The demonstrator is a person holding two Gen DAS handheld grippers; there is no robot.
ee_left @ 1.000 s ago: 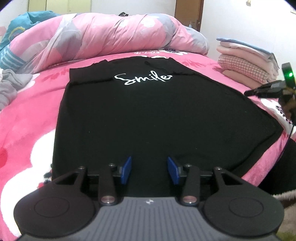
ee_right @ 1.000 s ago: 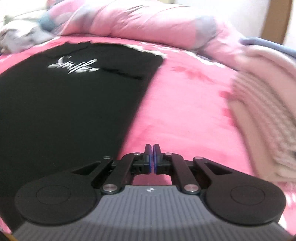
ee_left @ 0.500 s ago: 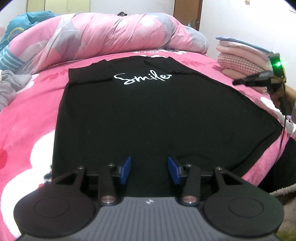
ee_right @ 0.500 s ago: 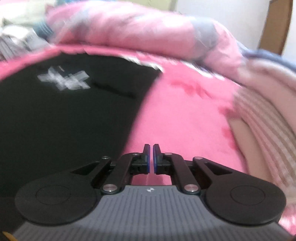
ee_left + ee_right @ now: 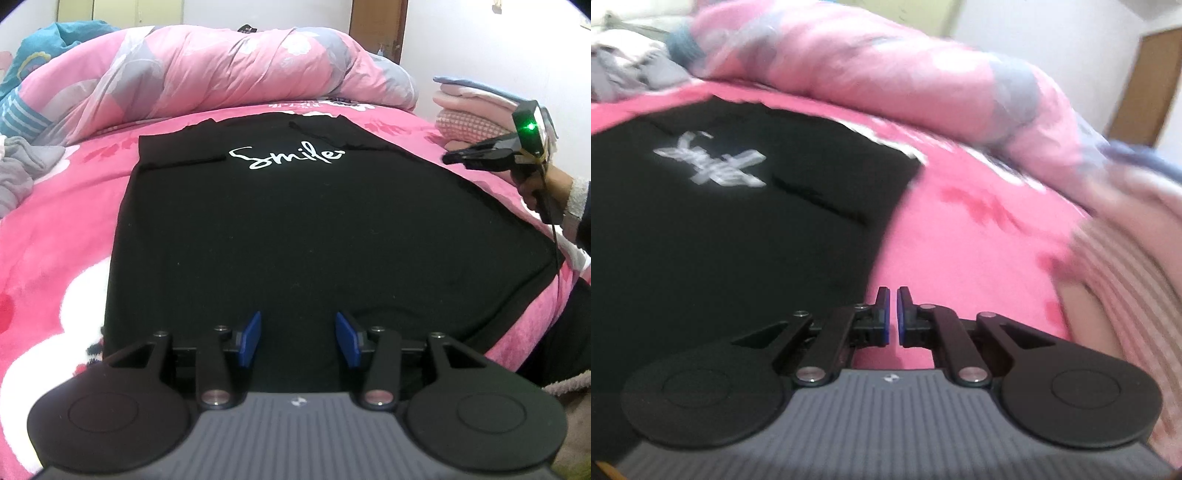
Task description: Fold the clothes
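Note:
A black T-shirt [image 5: 295, 236] with white "Smile" lettering lies flat on the pink bed, sleeves folded in. My left gripper [image 5: 298, 338] is open and empty, just above the shirt's near hem. My right gripper [image 5: 892, 315] is shut with nothing between its blue pads, held over pink bedding just right of the shirt's [image 5: 731, 229] right edge. The right gripper also shows in the left wrist view [image 5: 480, 157], held in a hand above the shirt's far right side.
A rolled pink duvet [image 5: 229, 74] lies along the back of the bed. A stack of folded pink and blue clothes [image 5: 476, 107] sits at the back right, also in the right wrist view [image 5: 1137, 258]. Grey clothes [image 5: 22, 173] lie at the left.
My right gripper has risen and moved toward the far right side of the shirt, still shut. My left gripper has not moved.

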